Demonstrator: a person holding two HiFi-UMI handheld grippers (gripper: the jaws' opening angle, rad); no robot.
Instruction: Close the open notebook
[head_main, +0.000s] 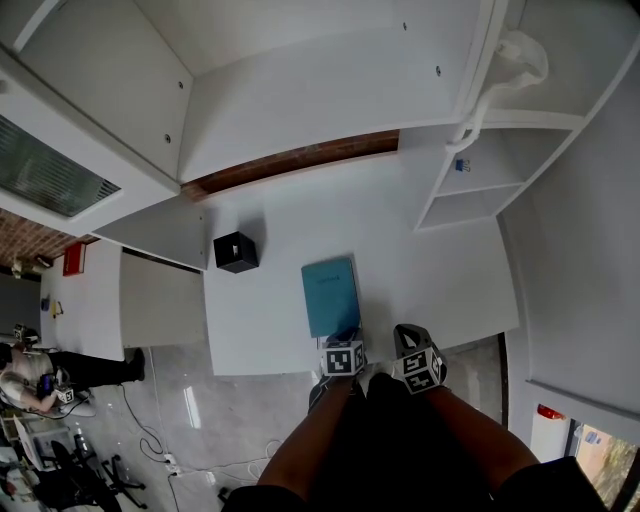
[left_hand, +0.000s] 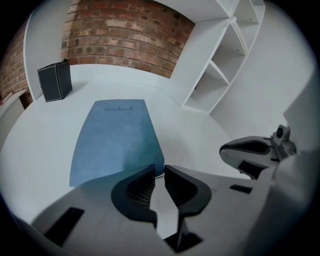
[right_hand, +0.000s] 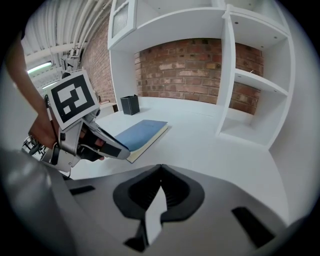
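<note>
**Now: notebook shut on the table, both grippers empty**

Head view: the blue notebook (head_main: 331, 295) lies closed and flat on the white table (head_main: 420, 270), close to its near edge. My left gripper (head_main: 345, 334) is at the notebook's near end. My right gripper (head_main: 408, 333) is just right of it, over the table edge. A black box (head_main: 236, 252) stands far left of the notebook, well apart from it. A white shelf (head_main: 480, 180) stands at the far right.

Left gripper view: the left gripper (left_hand: 159, 172) has its jaws a narrow slit apart, with nothing between them. The notebook (left_hand: 116, 140) lies just beyond the tips, cover up. I cannot tell whether the tips touch it. The box (left_hand: 55, 81) is at the far left before a brick wall (left_hand: 125, 35). The right gripper (left_hand: 250, 150) shows at the right.

Right gripper view: the right gripper (right_hand: 160, 172) has its jaws pressed together on nothing. The notebook (right_hand: 142, 132) lies to the left, its pale page edges facing me. The left gripper (right_hand: 117, 152) points down at its near end.
</note>
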